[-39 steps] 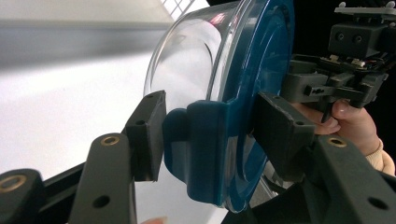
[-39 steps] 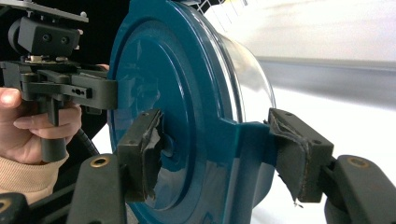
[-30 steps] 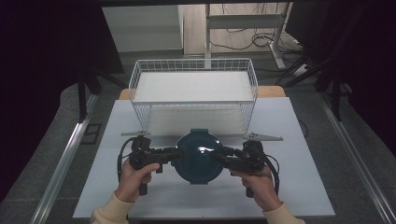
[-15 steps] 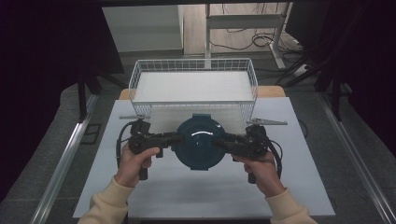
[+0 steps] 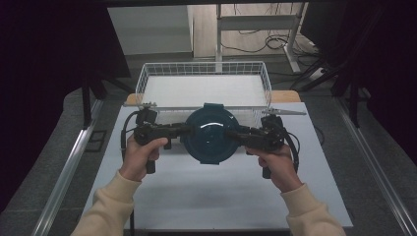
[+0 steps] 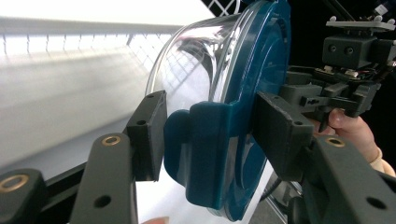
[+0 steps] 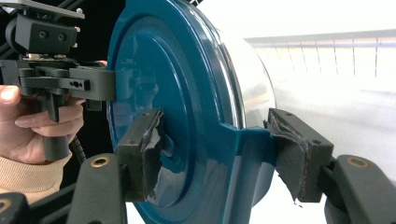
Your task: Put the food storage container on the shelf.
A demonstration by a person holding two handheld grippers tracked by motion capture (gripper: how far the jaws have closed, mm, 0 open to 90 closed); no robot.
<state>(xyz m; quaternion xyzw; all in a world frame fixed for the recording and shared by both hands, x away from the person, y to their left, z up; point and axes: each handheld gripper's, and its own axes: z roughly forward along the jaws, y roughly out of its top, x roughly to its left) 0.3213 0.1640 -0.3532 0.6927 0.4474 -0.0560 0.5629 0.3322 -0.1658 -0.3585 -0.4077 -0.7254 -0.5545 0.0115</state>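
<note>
Clearly the risk lies in the shared grip. Taking the wire basket (image 5: 204, 88) as the landmark, the lidded container (image 5: 211, 135), a clear bowl under a dark teal lid, hangs in the air just in front of the basket's near wall, lifted off the table (image 5: 196, 196) and carried between both tools.

On the side left of the basket's middle, the left gripper (image 5: 183, 130) has its jaws closed down on the lid's teal side tab; the left gripper view shows one pad (image 6: 150, 135) under the clear wall and the other on top of the lid. To the right, the right gripper (image 5: 235, 132) pinches the opposite tab in the same way, its worn pad (image 7: 152, 144) pressed to the lid face.

Both holds sit on small clip tabs, so a judgement: if one hand rises or pulls outward faster than the other, a tab could slide out of the pads or unclip, and the bowl could tilt and drop against the basket's rim or onto the table. The glossy lid likely gives little friction.

The table is a plain white sheet lying in front of the basket. Behind the basket stand a pale floor, metal frame legs and loose cables (image 5: 255, 46); dark curtains close off both sides.
</note>
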